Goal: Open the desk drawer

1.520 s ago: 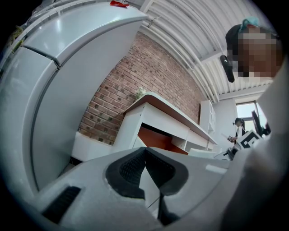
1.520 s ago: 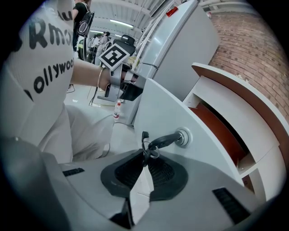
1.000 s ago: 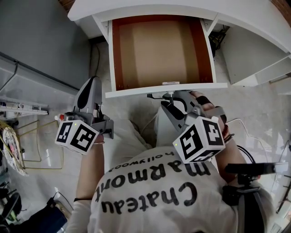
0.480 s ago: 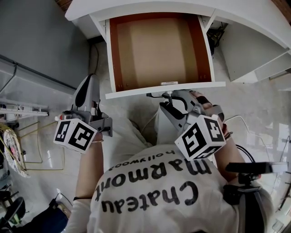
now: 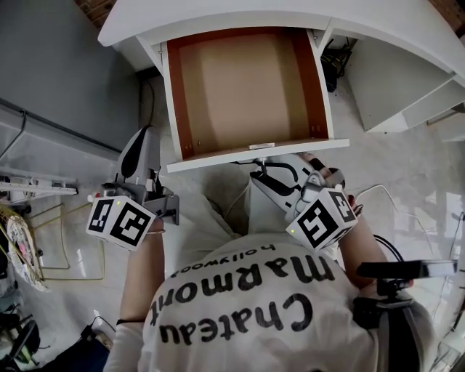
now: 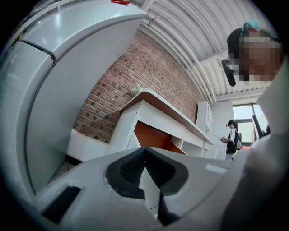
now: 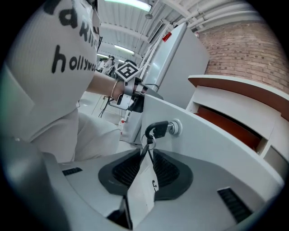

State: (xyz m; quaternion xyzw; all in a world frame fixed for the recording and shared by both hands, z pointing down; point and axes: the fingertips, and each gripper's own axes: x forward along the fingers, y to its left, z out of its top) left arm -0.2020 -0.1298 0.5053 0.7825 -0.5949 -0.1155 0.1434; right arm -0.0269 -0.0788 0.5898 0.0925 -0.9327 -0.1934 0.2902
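Right at the drawer's front edge is where everything's going on. The drawer [image 5: 243, 83] sticks well out from under the white tabletop [image 5: 240, 11], so from the head view you look straight down onto its tan bottom and reddish-brown walls.

The right tongs [image 5: 267, 172] sit just below the drawer's white front panel, pointing up at it. In the right gripper view there's a black-headed key [image 7: 158, 128] sitting in the round lock [image 7: 175, 127] on the drawer front, with a ring [image 7: 149, 142] dangling off it and a white tag [image 7: 142, 189] hanging from that. The right tongs are clamped on the tag, which is squeezed between the two ribbed pads, and the ring sits right at their tips.

The left tongs [image 5: 142, 145] are off beside the drawer's left front corner, apart from it and touching nothing. In the left gripper view their pads meet at the tips with nothing between them, so they're closed and empty. Past them you can see the drawer's orange side [image 6: 151, 135] poking out of the desk, the brick wall [image 6: 135, 76] behind it, and a person [image 6: 232, 135] standing far off beyond the drawer.

Both arms come out from a white shirt [image 5: 240, 305] with dark lettering, below the drawer in the head view, over a pale floor [image 5: 407, 182].
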